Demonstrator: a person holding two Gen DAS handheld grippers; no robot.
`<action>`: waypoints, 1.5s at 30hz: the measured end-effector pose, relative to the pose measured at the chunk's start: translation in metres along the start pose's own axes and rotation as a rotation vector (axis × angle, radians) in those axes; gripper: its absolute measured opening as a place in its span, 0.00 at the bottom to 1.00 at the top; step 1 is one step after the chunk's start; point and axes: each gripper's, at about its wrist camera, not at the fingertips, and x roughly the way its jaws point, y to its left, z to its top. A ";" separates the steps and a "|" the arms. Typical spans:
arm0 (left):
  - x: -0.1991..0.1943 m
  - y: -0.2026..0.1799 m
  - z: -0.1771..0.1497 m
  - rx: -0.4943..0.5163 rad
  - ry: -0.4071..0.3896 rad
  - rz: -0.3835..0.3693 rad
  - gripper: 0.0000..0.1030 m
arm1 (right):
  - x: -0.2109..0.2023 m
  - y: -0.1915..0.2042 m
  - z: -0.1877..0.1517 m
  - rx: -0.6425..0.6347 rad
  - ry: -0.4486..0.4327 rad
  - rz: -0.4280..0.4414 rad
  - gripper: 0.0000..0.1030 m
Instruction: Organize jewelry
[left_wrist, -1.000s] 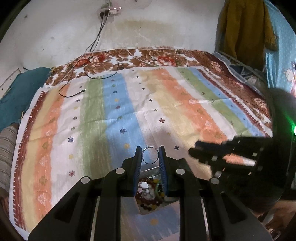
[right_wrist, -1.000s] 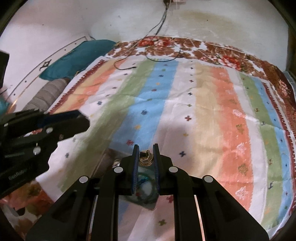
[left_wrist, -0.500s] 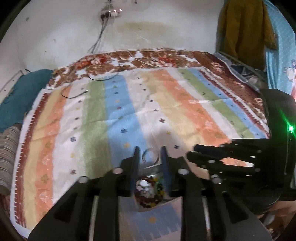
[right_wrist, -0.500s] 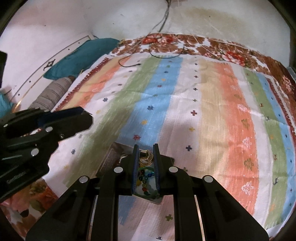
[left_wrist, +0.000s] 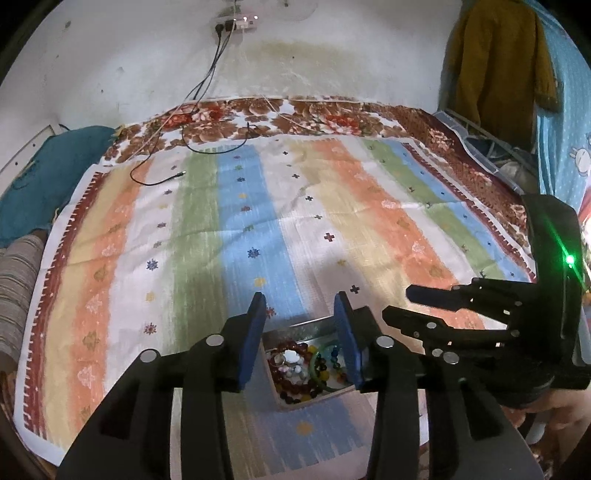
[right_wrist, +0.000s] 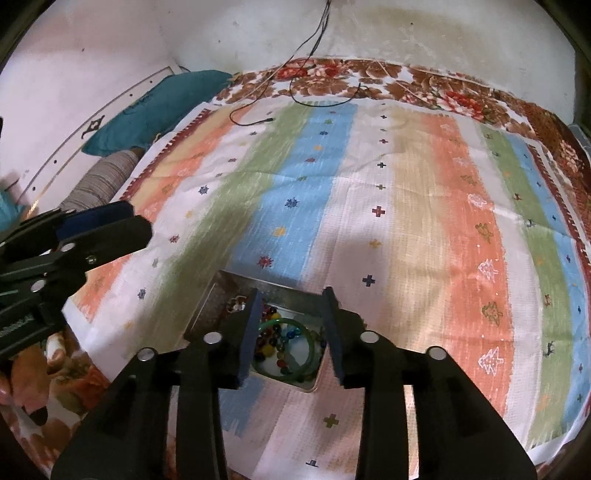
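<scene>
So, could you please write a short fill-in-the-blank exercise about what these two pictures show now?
1. Both tools, the left tool and the right tool, are ____ and hold nothing.
2. The green bangle lies inside the metal ____.
3. The tray rests on a ____ cloth.
4. The black cable hangs from a socket on the ____.

Missing words: open; tray; striped; wall
</scene>
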 end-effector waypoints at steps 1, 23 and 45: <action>-0.002 0.001 -0.002 -0.004 0.003 -0.005 0.39 | -0.002 -0.001 -0.001 -0.001 -0.004 -0.001 0.45; -0.038 0.000 -0.045 -0.006 0.001 0.016 0.95 | -0.059 -0.013 -0.045 0.008 -0.145 0.003 0.88; -0.065 -0.021 -0.074 -0.014 -0.051 0.027 0.95 | -0.084 0.001 -0.069 -0.058 -0.217 -0.013 0.95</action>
